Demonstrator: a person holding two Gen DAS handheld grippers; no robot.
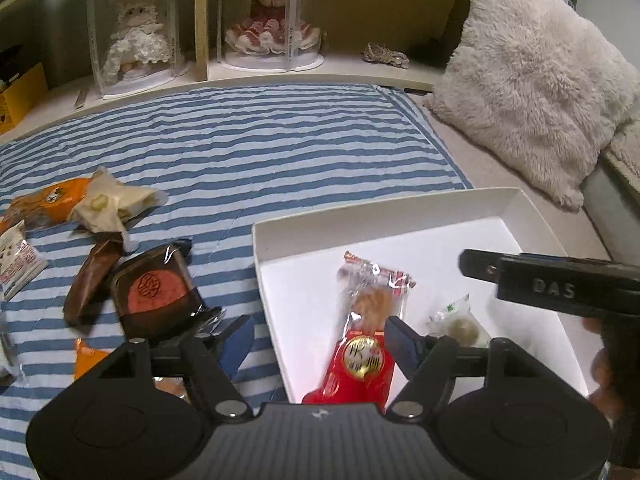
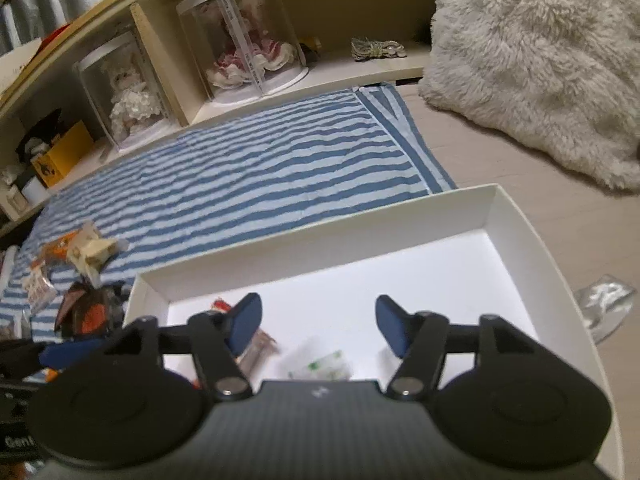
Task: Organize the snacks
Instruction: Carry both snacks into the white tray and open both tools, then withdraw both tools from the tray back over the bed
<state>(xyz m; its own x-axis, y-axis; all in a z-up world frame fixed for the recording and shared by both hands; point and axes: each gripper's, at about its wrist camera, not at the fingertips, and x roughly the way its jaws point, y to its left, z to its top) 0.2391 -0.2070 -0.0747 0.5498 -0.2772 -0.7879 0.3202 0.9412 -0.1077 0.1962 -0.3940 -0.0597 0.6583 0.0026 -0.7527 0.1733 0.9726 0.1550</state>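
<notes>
So far you have two snacks in the white box [image 1: 532,216]: the red packet [image 1: 368,336] and, at its 3 o'clock, a small green-and-clear one [image 1: 456,320]. Both the left gripper [image 1: 320,340] and the right gripper [image 2: 318,324] stand released, holding nothing. Several packets (the dark mooncake [image 1: 156,292] among them) wait on the striped cloth [image 1: 280,140] at 9 o'clock. Mind the box wall; its far half is free.
</notes>
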